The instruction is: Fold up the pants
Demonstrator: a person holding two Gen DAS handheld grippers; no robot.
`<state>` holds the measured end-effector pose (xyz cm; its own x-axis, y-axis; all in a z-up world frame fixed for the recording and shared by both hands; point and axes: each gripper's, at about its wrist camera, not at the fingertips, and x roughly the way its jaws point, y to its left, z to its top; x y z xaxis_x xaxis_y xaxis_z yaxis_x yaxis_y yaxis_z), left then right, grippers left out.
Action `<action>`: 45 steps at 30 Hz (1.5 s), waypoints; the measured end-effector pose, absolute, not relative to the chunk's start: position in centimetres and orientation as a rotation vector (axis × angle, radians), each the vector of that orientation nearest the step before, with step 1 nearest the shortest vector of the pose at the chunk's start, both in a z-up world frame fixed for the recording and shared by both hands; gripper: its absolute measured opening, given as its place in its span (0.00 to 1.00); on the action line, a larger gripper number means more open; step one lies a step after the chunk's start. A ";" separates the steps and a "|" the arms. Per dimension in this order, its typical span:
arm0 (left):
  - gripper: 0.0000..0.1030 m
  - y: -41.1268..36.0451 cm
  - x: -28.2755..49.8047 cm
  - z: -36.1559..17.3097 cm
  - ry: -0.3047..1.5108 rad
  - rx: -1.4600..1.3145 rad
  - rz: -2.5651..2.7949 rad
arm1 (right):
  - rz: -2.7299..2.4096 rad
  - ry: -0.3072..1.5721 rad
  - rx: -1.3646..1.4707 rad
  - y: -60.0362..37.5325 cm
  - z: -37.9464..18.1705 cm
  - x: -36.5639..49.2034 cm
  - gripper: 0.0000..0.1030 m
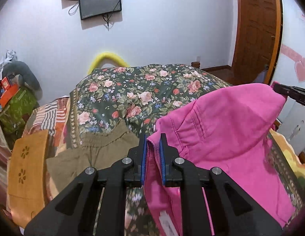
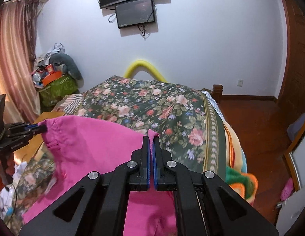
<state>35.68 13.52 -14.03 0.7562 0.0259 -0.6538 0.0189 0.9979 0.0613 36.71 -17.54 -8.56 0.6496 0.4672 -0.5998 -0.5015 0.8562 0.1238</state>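
Both my claws, left claw point(image 1: 152, 137) and right claw point(image 2: 151, 138), pinch the pink pants point(image 1: 227, 129) above the bed point(image 1: 132, 90); only my left view shows olive cloth point(image 1: 93, 153), only my right the curtain point(image 2: 12, 64).

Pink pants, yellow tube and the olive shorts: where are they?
pink pants point(image 1: 227, 129), left wrist view, on the seat panel.
yellow tube point(image 2: 144, 64), right wrist view, top of its arch.
olive shorts point(image 1: 93, 151), left wrist view, below the gathered waistband.
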 end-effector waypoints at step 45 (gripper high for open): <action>0.87 4.3 19.3 -22.3 0.870 0.453 -0.106 | 0.645 0.941 -0.217 -17.2 -17.0 18.6 0.54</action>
<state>19.30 4.31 -22.27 0.6458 0.0919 -0.7580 0.2716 0.9001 0.3405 18.63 -17.19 -17.05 0.4190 0.4181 -0.8060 -0.6006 0.7934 0.0993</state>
